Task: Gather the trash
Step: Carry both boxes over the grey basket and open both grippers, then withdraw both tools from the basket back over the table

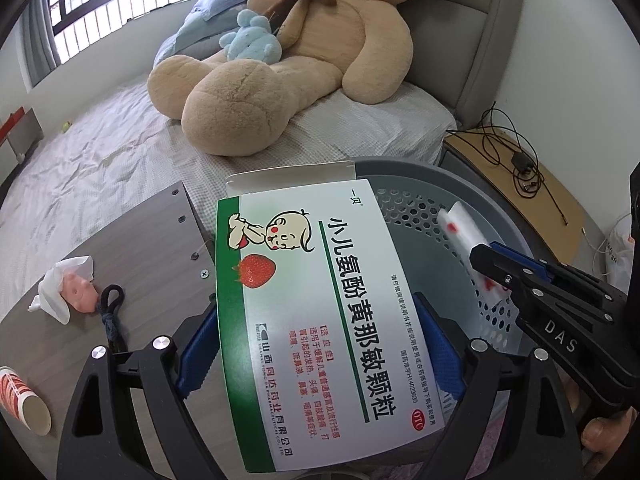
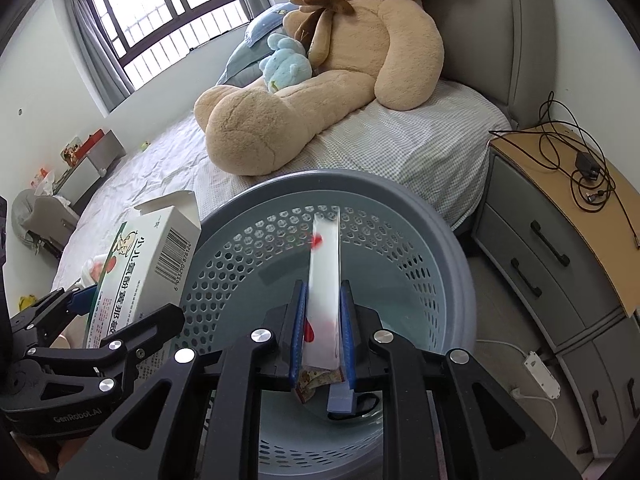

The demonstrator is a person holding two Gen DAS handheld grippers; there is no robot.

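Observation:
A white and green medicine box [image 1: 320, 280] with a strawberry picture sits between the blue pads of my left gripper [image 1: 316, 304], which is shut on its sides. The box leans over the near rim of a grey perforated basket [image 1: 400, 168]. In the right wrist view the same box [image 2: 156, 248] and left gripper [image 2: 128, 304] are at the basket's [image 2: 320, 184] left edge. My right gripper [image 2: 323, 286] hangs over the basket's inside. Its jaws stand slightly apart with a white wrapper [image 2: 326, 248] with red spots between them. The wrapper [image 1: 460, 228] is blurred while the right gripper [image 1: 486, 254] is sharp, so it looks loose.
On the wooden table [image 1: 140, 240] to the left lie a crumpled tissue [image 1: 60, 288], a pink toy [image 1: 78, 294], a dark cord loop and a paper cup [image 1: 24, 400]. Behind the basket is a bed with a large teddy bear [image 1: 280, 60]. A nightstand [image 2: 560, 220] with cables stands at right.

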